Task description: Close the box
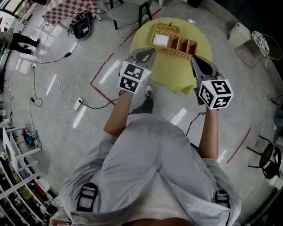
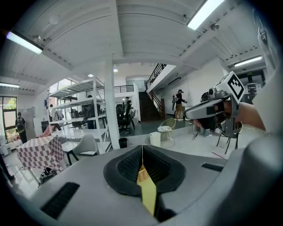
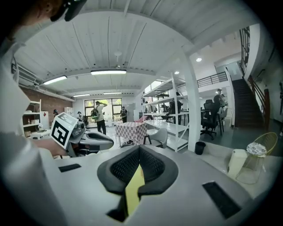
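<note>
A wicker box (image 1: pixel 174 43) with several open compartments sits at the far side of a round yellow table (image 1: pixel 177 73). Something white lies in its left compartment, and a wicker flap stands up behind that part. My left gripper (image 1: pixel 149 51) hovers over the table's near left edge, short of the box, with its jaws shut and empty. My right gripper (image 1: pixel 195 60) hangs just right of the box, also shut and empty. In the left gripper view the closed jaws (image 2: pixel 142 151) point out at the room with the right gripper (image 2: pixel 208 108) beside them. The right gripper view shows its closed jaws (image 3: pixel 139 152) and the left gripper (image 3: pixel 88 141).
A grey chair (image 1: pixel 128 11) stands beyond the table. A black bag (image 1: pixel 82 25) and cables (image 1: pixel 66 99) lie on the floor at left. Red tape lines (image 1: pixel 102 73) mark the floor. A wire chair (image 1: pixel 250 46) and a black stool (image 1: pixel 269 160) stand at right.
</note>
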